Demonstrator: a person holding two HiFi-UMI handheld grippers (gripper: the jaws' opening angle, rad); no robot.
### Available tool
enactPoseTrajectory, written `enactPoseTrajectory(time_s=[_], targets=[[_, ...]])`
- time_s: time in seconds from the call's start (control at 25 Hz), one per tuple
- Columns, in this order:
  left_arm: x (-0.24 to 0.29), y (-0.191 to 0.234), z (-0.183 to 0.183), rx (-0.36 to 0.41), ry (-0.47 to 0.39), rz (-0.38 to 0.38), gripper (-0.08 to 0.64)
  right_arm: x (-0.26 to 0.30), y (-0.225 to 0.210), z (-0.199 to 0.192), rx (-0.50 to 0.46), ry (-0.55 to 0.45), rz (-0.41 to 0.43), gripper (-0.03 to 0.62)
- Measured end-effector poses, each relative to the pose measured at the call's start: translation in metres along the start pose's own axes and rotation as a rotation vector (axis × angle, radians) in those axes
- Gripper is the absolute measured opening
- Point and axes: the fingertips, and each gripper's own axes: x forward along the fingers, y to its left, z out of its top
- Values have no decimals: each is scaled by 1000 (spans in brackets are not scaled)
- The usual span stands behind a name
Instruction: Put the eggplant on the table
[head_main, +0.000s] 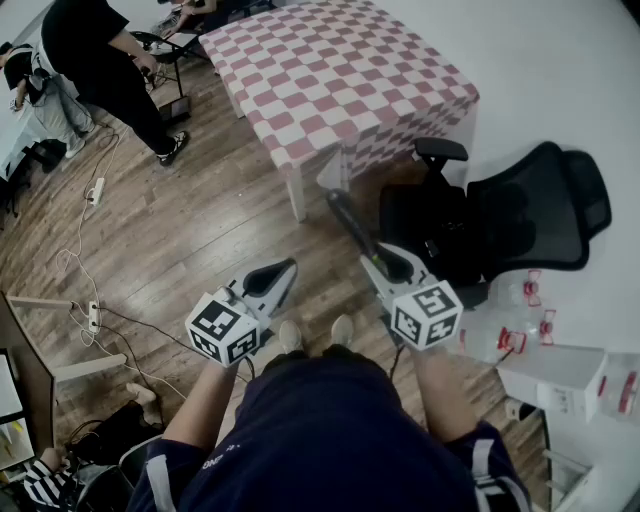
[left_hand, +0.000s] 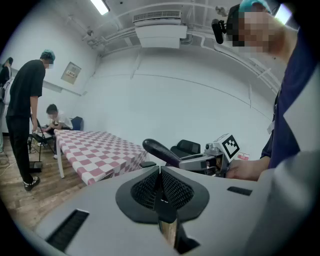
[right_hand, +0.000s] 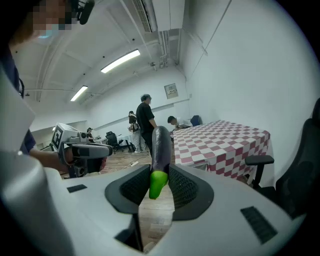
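Observation:
A dark purple eggplant (right_hand: 160, 146) with a green stem end stands up between the pads of my right gripper (right_hand: 159, 181), which is shut on it. In the head view the eggplant (head_main: 350, 225) sticks forward out of the right gripper (head_main: 383, 262), pointing toward the table (head_main: 340, 70) with its pink and white checked cloth. My left gripper (head_main: 282, 276) hangs beside it over the wooden floor. Its jaws (left_hand: 161, 182) are shut with nothing between them. The left gripper view shows the eggplant (left_hand: 159, 149) and the table (left_hand: 95, 147) beyond.
A black office chair (head_main: 500, 220) stands right of the table's near corner. White boxes and bottles (head_main: 560, 370) sit at the right. A person (head_main: 100, 60) stands at the table's far left side. Cables (head_main: 95, 190) lie on the floor.

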Motion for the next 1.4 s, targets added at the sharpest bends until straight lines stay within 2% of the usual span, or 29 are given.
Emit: enactPoseTrajectory(time_s=[0.24, 0.56, 0.84, 1.12, 1.4], targets=[[1, -1, -1, -1, 3, 6, 31, 0, -3, 0, 2, -4, 8, 124], [15, -8, 0, -3, 6, 18, 31, -8, -27, 1, 50, -25, -1, 127], [52, -31, 5, 3, 7, 5, 31, -30, -62, 2, 68, -52, 10, 127], [93, -66, 5, 33, 3, -27, 32, -66, -113, -13, 102, -68, -18, 127], [112, -65, 11, 29, 1, -19, 32, -68, -131, -8, 115, -85, 1, 127]])
